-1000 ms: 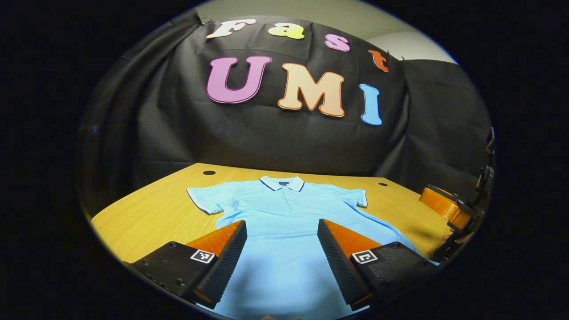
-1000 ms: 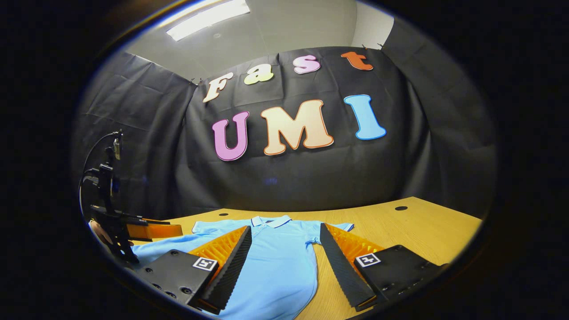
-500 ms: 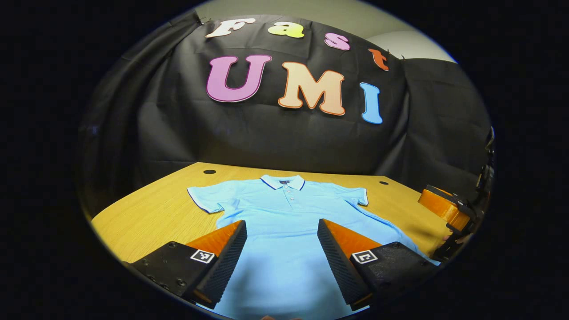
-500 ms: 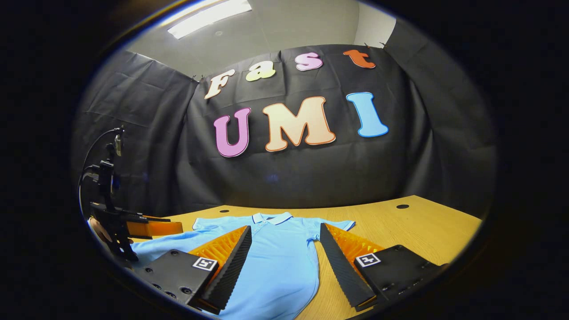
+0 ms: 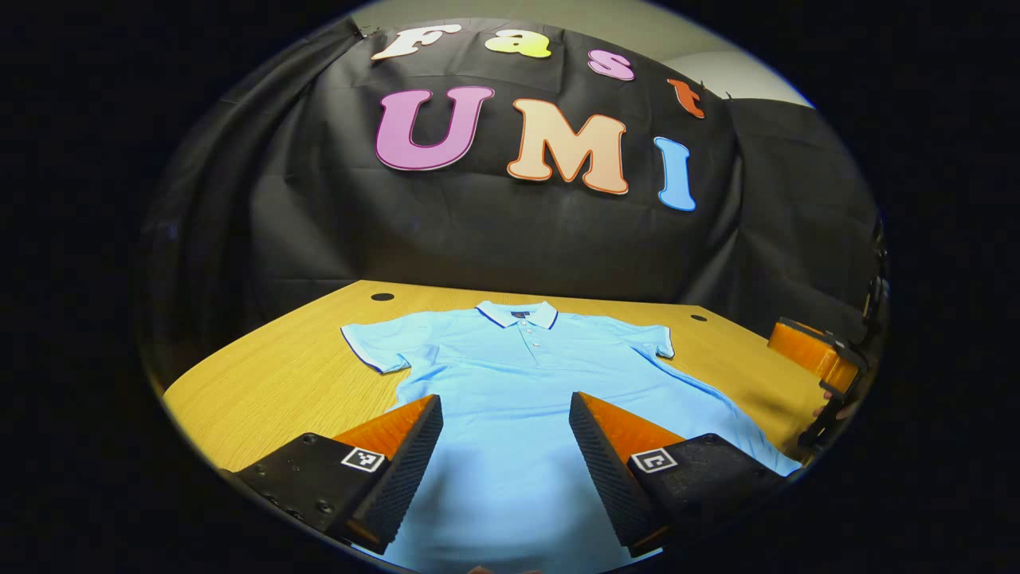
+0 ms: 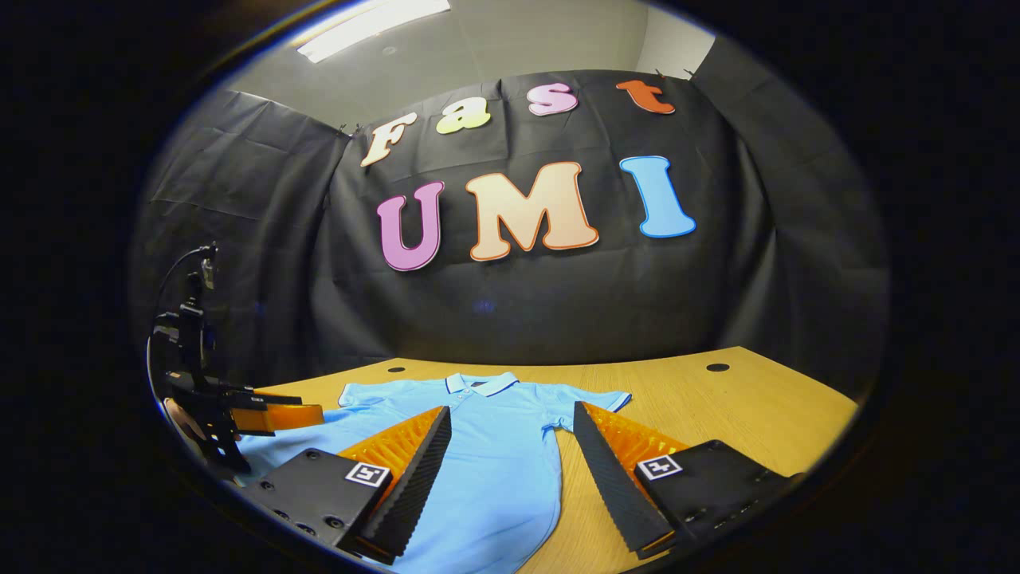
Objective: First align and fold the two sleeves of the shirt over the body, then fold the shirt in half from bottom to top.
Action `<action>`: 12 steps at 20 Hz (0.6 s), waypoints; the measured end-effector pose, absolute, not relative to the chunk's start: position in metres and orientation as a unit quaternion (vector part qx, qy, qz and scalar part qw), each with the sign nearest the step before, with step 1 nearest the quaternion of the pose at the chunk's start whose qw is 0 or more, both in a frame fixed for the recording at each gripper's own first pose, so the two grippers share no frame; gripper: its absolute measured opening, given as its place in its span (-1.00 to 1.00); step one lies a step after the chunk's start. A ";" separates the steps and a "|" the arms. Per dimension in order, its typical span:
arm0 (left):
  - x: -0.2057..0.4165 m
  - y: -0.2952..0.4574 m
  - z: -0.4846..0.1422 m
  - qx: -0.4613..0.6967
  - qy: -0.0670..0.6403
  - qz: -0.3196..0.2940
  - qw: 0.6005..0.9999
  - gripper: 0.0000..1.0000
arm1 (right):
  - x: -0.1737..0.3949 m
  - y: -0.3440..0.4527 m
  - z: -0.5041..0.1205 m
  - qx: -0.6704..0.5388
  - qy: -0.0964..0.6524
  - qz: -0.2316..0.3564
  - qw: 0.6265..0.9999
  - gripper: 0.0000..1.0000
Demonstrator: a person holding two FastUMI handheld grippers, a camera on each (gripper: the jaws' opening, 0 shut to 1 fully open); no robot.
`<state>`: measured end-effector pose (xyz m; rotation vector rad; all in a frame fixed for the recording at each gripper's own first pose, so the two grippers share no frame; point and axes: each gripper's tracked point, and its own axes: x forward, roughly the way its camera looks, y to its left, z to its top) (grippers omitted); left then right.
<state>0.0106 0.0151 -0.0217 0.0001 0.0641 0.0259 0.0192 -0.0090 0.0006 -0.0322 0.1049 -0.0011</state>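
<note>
Both claws, left (image 5: 505, 434) and right (image 6: 511, 442), slightly farther forward over the flat shirt (image 5: 526, 383), fingers spread, empty.

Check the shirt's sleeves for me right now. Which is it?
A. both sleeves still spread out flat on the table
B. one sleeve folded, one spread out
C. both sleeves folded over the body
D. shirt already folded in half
A: in the left gripper view the shirt lies flat and face up on the table, the left sleeve and the right sleeve both spread outward, neither laid over the body.
</note>
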 end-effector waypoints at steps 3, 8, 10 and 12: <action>0.011 0.014 -0.024 -0.002 0.037 0.011 0.999 0.92 | 0.050 -0.021 0.008 -0.023 0.098 0.004 0.995 0.93; 0.006 0.004 -0.016 0.004 0.026 -0.005 1.000 0.92 | 0.110 -0.046 -0.005 -0.027 0.194 -0.003 0.981 0.94; 0.004 -0.002 -0.014 0.008 0.023 -0.014 1.000 0.92 | 0.133 -0.054 -0.016 -0.019 0.224 -0.010 0.974 0.93; 0.001 -0.006 -0.011 0.011 0.021 -0.021 0.999 0.92 | 0.155 -0.071 -0.031 -0.017 0.255 -0.025 0.966 0.93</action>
